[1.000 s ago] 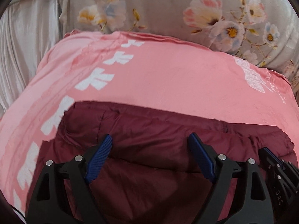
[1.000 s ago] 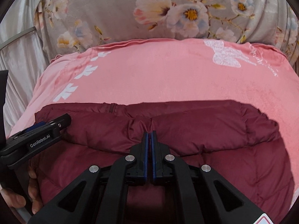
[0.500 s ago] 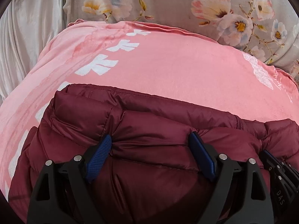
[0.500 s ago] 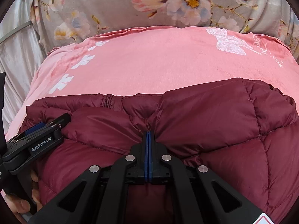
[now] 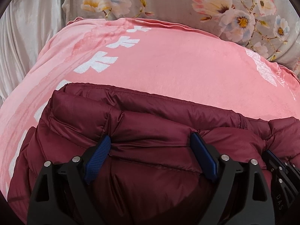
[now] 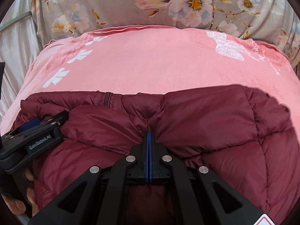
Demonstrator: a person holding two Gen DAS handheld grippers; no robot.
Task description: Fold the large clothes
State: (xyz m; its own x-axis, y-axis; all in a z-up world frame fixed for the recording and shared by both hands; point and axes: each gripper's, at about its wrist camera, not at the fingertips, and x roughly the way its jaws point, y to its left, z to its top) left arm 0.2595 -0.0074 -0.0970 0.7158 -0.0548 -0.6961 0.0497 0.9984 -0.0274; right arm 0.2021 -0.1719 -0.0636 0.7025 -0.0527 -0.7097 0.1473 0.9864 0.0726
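Observation:
A dark red quilted puffer jacket (image 5: 150,123) lies on a pink blanket (image 5: 168,61), its near part doubled over toward the far side. My left gripper (image 5: 150,142) stands wide, its blue pads (image 5: 99,153) pressed against a bulging fold of the jacket between them. My right gripper (image 6: 149,136) is shut, pinching the jacket (image 6: 206,116) fabric at the fold's edge. The left gripper (image 6: 35,135) shows at the left of the right wrist view, close beside the right one.
The pink blanket (image 6: 150,63) with white prints covers the bed. A grey floral sheet (image 6: 131,3) lies beyond it. A pale satin curtain (image 5: 28,43) hangs at the left. The person's fingers (image 6: 16,204) hold the left gripper's handle.
Both grippers carried the jacket's folded edge away from me over the jacket, then eased back slightly. The jacket now fills more of both views. Jaw states are unchanged.

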